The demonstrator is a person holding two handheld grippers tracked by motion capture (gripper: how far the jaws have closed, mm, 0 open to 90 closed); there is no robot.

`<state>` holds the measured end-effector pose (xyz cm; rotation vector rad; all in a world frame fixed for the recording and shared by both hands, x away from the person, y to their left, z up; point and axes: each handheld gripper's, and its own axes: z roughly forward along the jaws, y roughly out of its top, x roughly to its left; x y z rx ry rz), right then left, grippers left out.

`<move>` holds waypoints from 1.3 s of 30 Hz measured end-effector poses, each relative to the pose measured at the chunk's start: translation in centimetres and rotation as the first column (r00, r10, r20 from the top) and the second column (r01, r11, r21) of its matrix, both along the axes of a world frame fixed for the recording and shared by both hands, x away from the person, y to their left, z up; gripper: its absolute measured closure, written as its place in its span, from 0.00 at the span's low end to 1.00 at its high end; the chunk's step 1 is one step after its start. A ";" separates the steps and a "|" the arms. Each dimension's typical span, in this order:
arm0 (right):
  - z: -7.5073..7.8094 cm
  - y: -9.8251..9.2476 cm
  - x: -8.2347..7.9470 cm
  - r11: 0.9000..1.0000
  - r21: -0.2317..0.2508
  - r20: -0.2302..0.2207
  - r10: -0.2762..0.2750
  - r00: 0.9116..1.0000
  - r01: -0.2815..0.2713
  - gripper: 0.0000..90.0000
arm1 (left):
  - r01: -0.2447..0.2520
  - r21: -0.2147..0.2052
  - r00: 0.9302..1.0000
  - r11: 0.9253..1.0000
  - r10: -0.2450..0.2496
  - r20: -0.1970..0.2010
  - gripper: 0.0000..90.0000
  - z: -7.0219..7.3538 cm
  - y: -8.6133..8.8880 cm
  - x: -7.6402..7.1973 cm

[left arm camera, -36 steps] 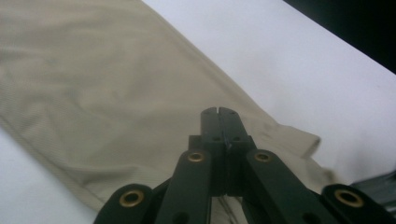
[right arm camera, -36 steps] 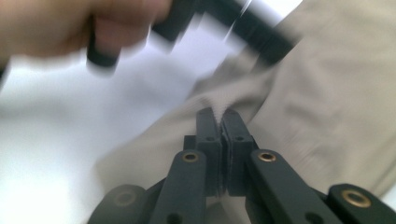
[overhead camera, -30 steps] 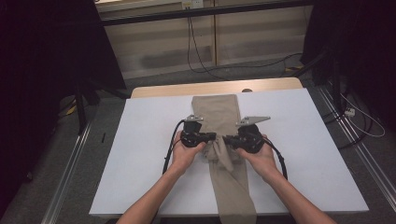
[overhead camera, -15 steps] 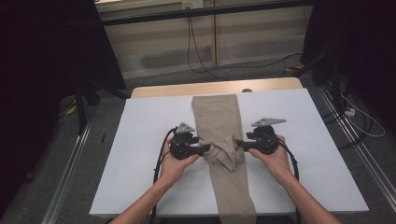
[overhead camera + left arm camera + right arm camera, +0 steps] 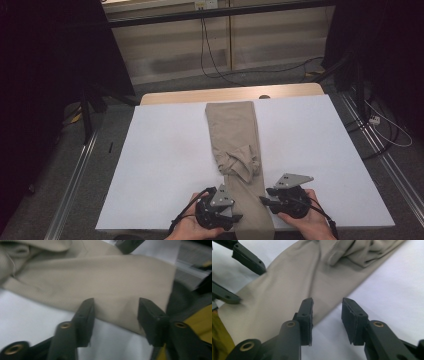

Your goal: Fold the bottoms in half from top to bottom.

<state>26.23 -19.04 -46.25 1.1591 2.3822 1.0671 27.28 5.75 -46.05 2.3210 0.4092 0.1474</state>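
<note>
Folding barely begun: the tan trousers [image 5: 235, 145] lie lengthwise down the middle of the white worktop [image 5: 160, 165], bunched midway, near end unfolded. Left tool [image 5: 239, 217] and right tool [image 5: 264, 201] flank that near end, jaws partly apart and just closing on its edges, not yet pinching.

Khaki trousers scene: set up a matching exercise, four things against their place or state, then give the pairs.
Things:
1. khaki trousers
2. left gripper
3. right gripper
4. white table cover

Places or states:
A. spread over the tabletop, under the cloth
B. jaws open at the right edge of the near trouser end
C. laid lengthwise down the middle, bunched partway along
D. jaws open at the left edge of the near trouser end

Pairs: 1-C, 2-D, 3-B, 4-A
</note>
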 end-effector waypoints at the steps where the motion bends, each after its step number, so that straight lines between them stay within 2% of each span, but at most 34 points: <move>1: -0.1 0.3 0.0 1.000 -0.010 0.016 0.003 1.000 -0.003 0.66 | 0.010 0.001 1.000 1.000 -0.010 0.001 0.66 0.1 0.1 0.0; 2: -0.1 0.6 -0.2 0.999 -0.040 0.038 0.011 0.999 -0.010 0.68 | 0.022 -0.002 1.000 1.000 -0.022 -0.015 0.84 0.1 0.2 -0.1; 3: -0.1 0.7 -0.3 0.999 -0.045 0.042 0.016 0.999 -0.014 0.74 | 0.029 -0.002 0.999 1.000 -0.029 -0.021 0.93 0.1 0.4 0.0; 4: -0.1 0.7 -0.4 0.999 -0.041 0.036 0.020 0.999 -0.019 0.83 | 0.027 -0.006 0.999 1.000 -0.027 -0.031 0.98 0.1 0.5 0.0; 5: 0.0 0.7 -0.3 0.999 -0.041 0.031 0.023 0.999 -0.021 0.96 | 0.029 -0.007 0.999 1.000 -0.029 -0.040 0.99 0.1 0.7 0.1; 6: 0.0 0.6 -0.3 0.999 -0.025 0.008 0.024 1.000 -0.024 1.00 | 0.021 -0.004 0.998 1.000 -0.021 -0.056 0.99 0.2 0.9 0.2; 7: 0.0 0.6 -0.3 1.000 -0.021 0.004 0.018 1.000 -0.018 1.00 | 0.011 -0.015 0.997 1.000 -0.012 -0.077 1.00 0.2 1.1 0.3; 8: 0.1 0.6 -0.3 0.999 -0.024 0.003 0.021 1.000 -0.021 1.00 | 0.009 -0.008 0.997 1.000 -0.010 -0.079 1.00 0.3 1.4 0.4; 11: 0.3 0.4 -0.4 0.999 -0.039 -0.002 0.024 1.000 -0.024 1.00 | -0.012 -0.022 0.994 1.000 0.010 -0.106 0.99 0.3 2.1 0.4; 13: 0.5 0.0 -0.5 0.999 -0.032 -0.010 0.023 1.000 -0.023 1.00 | -0.014 -0.024 0.994 1.000 0.011 -0.111 0.99 0.3 2.5 0.4; 16: 0.5 -0.4 -0.6 0.999 -0.026 -0.023 0.020 1.000 -0.021 1.00 | -0.023 -0.015 0.994 1.000 0.021 -0.111 0.94 0.4 2.5 0.4; 17: 0.5 -0.5 -0.7 0.999 -0.041 -0.023 0.009 1.000 -0.010 1.00 | -0.024 -0.012 0.994 1.000 0.023 -0.105 0.91 0.4 2.7 0.5; 18: 0.4 -0.6 -0.7 0.999 -0.052 -0.018 0.001 1.000 -0.002 1.00 | -0.035 -0.014 0.994 0.999 0.034 -0.109 0.84 0.5 2.7 0.5; 19: 0.4 -0.7 -0.7 0.999 -0.040 -0.022 0.000 1.000 -0.001 0.98 | -0.053 -0.023 0.993 0.998 0.051 -0.108 0.77 0.6 2.8 0.7; 20: 0.6 -0.8 -0.7 1.000 -0.020 -0.017 -0.007 1.000 0.007 0.88 | -0.055 -0.025 0.993 0.998 0.052 -0.101 0.73 0.7 3.0 0.8; 23: 1.0 -0.7 -0.1 1.000 0.026 0.015 0.002 1.000 -0.003 0.78 | -0.092 -0.058 0.994 0.994 0.088 -0.059 0.63 1.4 3.3 1.8; 27: 2.3 0.2 2.0 0.998 0.055 0.085 0.005 0.996 -0.010 0.71 | -0.153 -0.083 0.988 0.985 0.150 -0.043 0.52 1.4 3.6 3.4; 29: 2.7 0.7 3.5 0.998 0.059 0.107 0.013 0.994 -0.020 0.70 | -0.184 -0.087 0.983 0.979 0.181 -0.038 0.52 1.2 3.8 4.2; 31: 2.6 1.3 5.0 0.996 0.084 0.077 0.018 0.997 -0.025 0.68 | -0.205 -0.096 0.979 0.974 0.202 -0.040 0.49 1.1 4.0 4.6; 33: 2.1 2.1 5.7 0.999 0.049 0.054 0.008 0.998 -0.011 0.66 | -0.213 -0.100 0.977 0.972 0.210 -0.038 0.48 1.0 4.1 4.8; 34: 1.5 2.5 6.0 1.000 0.027 0.049 0.001 0.999 -0.002 0.66 | -0.215 -0.104 0.977 0.971 0.212 -0.037 0.47 1.0 4.1 4.8; 35: 1.3 2.6 6.0 1.000 0.020 0.046 -0.005 0.999 0.004 0.77 | -0.210 -0.105 0.978 0.972 0.207 -0.035 0.47 1.1 4.1 4.8; 36: 1.2 2.6 6.0 0.999 0.031 0.061 0.005 0.998 -0.007 0.93 | -0.208 -0.112 0.978 0.972 0.206 -0.029 0.47 1.2 4.1 4.9; 38: 2.2 2.4 5.8 0.998 0.058 0.099 0.007 0.995 -0.012 0.99 | -0.206 -0.119 0.979 0.971 0.205 -0.021 0.47 1.4 3.9 5.0; 39: 2.7 2.3 5.8 0.998 0.065 0.110 0.002 0.994 -0.009 0.99 | -0.209 -0.133 0.977 0.969 0.211 -0.003 0.47 1.6 3.7 5.3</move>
